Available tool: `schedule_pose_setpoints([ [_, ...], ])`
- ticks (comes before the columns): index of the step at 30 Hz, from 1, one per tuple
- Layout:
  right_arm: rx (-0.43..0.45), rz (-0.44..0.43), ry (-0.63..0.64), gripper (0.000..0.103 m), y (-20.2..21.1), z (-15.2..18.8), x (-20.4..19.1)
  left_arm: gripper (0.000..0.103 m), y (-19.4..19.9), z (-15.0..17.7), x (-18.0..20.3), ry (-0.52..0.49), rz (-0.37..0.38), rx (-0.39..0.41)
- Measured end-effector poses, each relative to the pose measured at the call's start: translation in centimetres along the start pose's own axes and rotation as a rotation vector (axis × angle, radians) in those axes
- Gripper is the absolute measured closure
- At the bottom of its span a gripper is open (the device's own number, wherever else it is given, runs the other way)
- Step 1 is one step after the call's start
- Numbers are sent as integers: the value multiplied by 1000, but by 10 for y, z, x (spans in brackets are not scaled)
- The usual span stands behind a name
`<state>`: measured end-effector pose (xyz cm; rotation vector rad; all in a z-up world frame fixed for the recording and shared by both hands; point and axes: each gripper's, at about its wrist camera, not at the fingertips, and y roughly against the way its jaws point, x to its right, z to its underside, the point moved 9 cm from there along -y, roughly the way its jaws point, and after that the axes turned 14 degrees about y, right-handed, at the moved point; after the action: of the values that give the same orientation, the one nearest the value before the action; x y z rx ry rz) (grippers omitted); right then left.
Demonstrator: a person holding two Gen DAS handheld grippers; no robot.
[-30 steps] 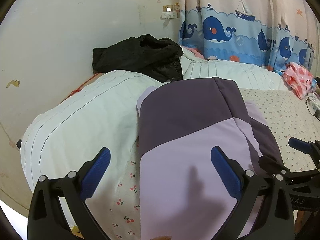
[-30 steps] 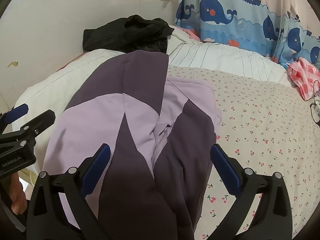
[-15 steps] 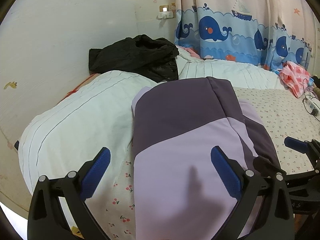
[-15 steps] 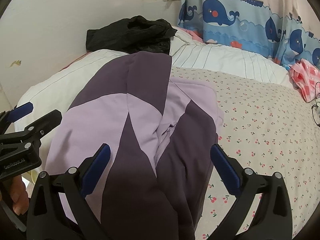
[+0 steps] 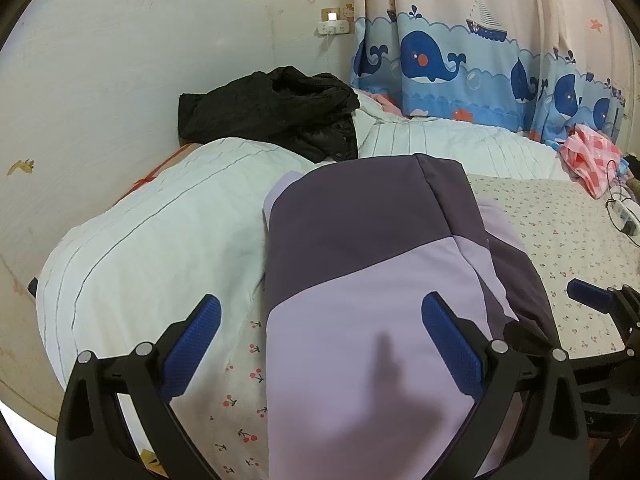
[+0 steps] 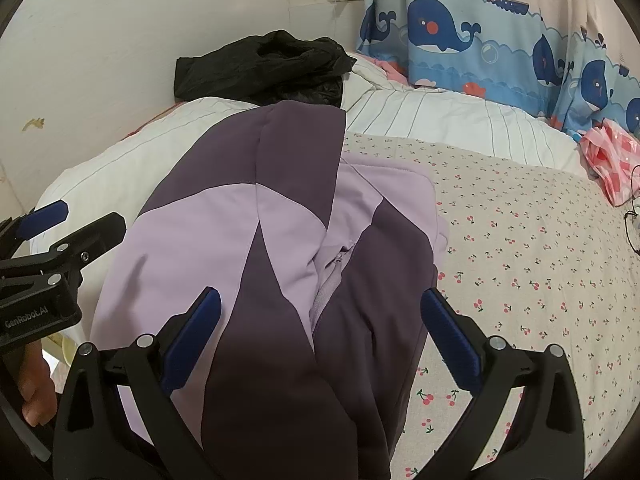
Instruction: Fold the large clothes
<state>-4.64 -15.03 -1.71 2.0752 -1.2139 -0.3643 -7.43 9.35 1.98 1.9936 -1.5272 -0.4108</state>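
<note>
I see jacket [image 6: 280, 240] on bed [image 6: 520, 260], folded lengthwise, far end on white quilt [image 5: 160, 232] | left tool [image 5: 320, 344] and right tool [image 6: 320, 332] both spread wide, holding nothing | my advice: pinch near hem corners together, lift evenly, fold toward far end

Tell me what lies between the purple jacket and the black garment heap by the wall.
Only white striped quilt separates the purple jacket from the black garment in the left wrist view.

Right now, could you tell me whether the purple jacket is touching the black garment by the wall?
Cannot tell. In the right wrist view the purple jacket overlaps the black garment; the left wrist view suggests quilt between them.
</note>
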Motion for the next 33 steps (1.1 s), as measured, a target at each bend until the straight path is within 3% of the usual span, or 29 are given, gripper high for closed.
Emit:
schedule_pose_setpoints([
  [33,6,1,-3,7,3,1,3,7,-11,0,3,18,9,-38],
])
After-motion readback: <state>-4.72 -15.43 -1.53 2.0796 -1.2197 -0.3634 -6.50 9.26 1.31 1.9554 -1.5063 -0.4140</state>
